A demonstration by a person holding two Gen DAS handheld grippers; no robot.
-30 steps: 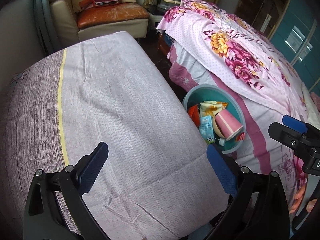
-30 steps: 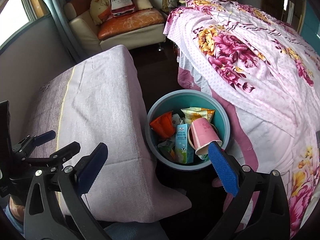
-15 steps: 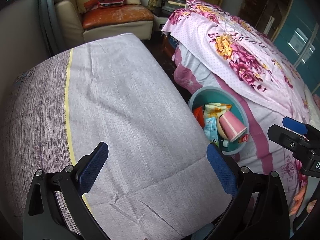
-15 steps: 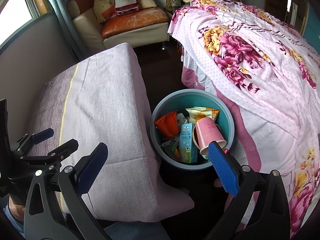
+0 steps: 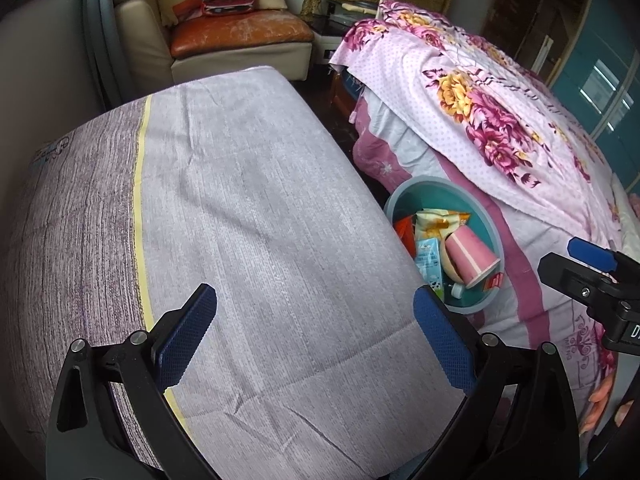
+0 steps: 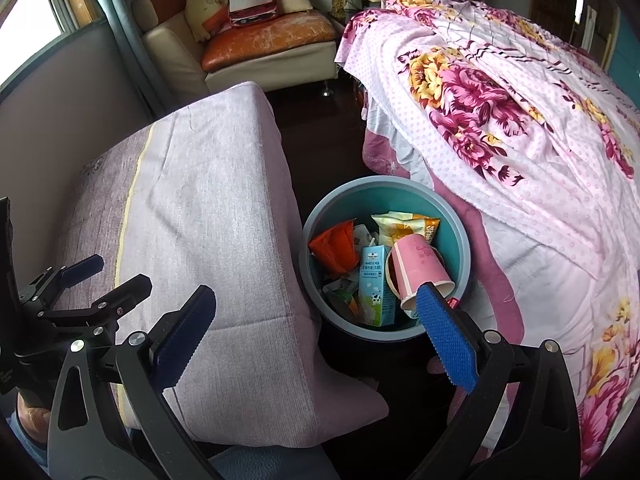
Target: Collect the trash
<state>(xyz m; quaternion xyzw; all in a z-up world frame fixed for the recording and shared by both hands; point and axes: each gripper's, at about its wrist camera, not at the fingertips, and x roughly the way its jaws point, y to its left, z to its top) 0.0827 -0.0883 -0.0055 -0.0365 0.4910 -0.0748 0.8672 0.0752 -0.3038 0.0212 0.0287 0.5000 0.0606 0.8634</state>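
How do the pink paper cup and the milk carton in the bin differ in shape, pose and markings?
The pink paper cup is a round tapered cone; the milk carton is a flat-sided box. The cup lies tipped on its side, its open mouth turned toward the carton, while the carton stands roughly upright. The cup is pink with only a faint design; the carton is blue with printed text and a cow picture. Both sit touching inside the teal bin, among other wrappers.

Black left tool point(image 5: 314, 338), right tool point(image 6: 316, 332), blue textured pads point(image 6: 446, 338), silver screws point(image 5: 138, 337)
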